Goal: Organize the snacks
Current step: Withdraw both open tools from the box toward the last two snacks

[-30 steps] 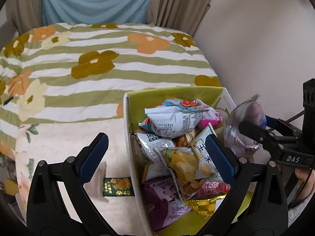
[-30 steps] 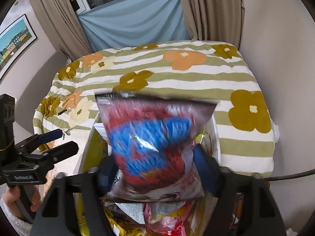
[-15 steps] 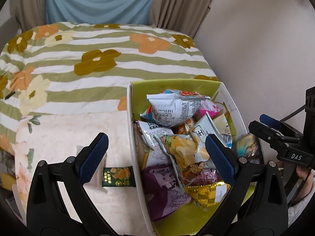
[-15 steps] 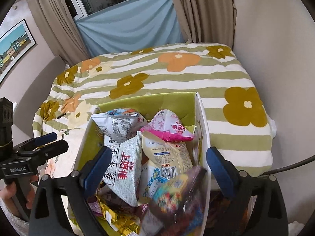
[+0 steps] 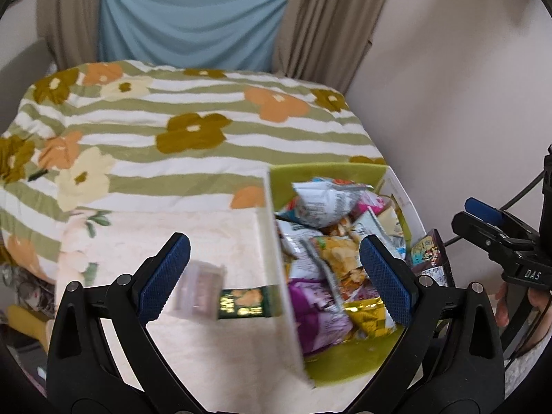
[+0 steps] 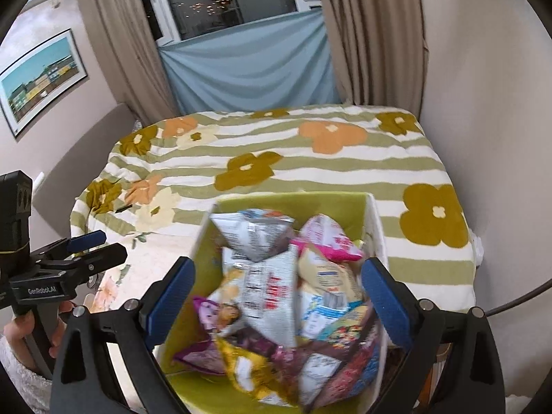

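Observation:
A white box with green lining (image 5: 276, 234) (image 6: 374, 227) sits on the bed, piled with several snack packets: a white one (image 5: 324, 203) (image 6: 255, 238) at the back, a purple one (image 5: 317, 317), a pink one (image 6: 331, 241). A dark red and blue bag (image 6: 348, 362) (image 5: 429, 258) lies against the box's right wall. On the blanket left of the box lie a small green packet (image 5: 243, 305) and a pale blurred packet (image 5: 198, 291). My left gripper (image 5: 274, 276) (image 6: 86, 248) is open over the box's left wall. My right gripper (image 6: 277, 300) (image 5: 483, 220) is open above the box, holding nothing.
The bed carries a green-striped flower quilt (image 5: 193, 131) and a pale blanket (image 5: 207, 241). A wall (image 5: 465, 103) stands close on the right. Curtains and a blue cloth (image 6: 248, 62) hang behind the bed. A person's hand (image 6: 20, 331) holds the left gripper.
The right gripper let go of the red and blue bag, which dropped to the box's right side. Both grippers drew back and rose, so more of the room shows.

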A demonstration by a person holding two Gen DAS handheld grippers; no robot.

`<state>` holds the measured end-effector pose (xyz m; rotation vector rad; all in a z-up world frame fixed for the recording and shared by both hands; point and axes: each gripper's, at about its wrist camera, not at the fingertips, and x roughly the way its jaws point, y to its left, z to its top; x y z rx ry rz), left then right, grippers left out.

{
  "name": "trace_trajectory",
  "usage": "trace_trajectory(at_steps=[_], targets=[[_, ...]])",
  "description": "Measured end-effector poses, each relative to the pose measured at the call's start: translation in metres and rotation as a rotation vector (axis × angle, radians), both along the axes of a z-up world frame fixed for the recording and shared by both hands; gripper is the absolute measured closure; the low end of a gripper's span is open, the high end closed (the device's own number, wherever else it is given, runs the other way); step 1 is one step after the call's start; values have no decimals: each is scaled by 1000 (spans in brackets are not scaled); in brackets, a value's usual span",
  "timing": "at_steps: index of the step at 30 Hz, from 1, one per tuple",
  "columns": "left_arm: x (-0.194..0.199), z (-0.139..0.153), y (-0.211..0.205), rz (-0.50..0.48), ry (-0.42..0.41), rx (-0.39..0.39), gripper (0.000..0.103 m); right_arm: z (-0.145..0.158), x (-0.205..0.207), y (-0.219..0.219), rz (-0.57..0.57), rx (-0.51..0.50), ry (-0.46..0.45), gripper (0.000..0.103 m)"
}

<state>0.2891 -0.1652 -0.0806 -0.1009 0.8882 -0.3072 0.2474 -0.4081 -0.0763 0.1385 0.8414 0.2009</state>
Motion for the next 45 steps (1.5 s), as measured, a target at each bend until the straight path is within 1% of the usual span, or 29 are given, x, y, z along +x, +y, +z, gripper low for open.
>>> trace_trajectory(at_steps=[6,9,12,17,20,23,26,33,36,39,42,45], targets=[[-8,13,52,38,-18,19,5,19,-9,45,48,9,-49,7],[-11,13,81,54,-12,30,5,23,-12,73,66,1,-68,7],[-8,8,109,57,11,27,5,23,-14,101,72,3,-79,7],[-3,-3,144,52,39,47,5,9,-16,151,63,32,-50,7],[0,-17,161,38,68,45,5,-2,-18,174,44,38,-33,7],[6,-36,175,13,113,40,5,-18,-19,200,21,16,-9,7],[13,-52,184,-20,143,55,5,-35,-21,221,-1,-8,16,7],[35,-97,196,-113,214,79,5,-84,-32,261,-70,-61,70,7],[43,-121,192,-160,245,113,5,-107,-36,272,-125,-73,86,7],[51,-145,175,-216,268,155,5,-133,-40,276,-204,-90,127,7],[58,-166,150,-275,293,157,5,-157,-45,275,-273,-89,173,7],[63,-183,123,-335,297,169,5,-172,-51,270,-336,-98,192,7]])
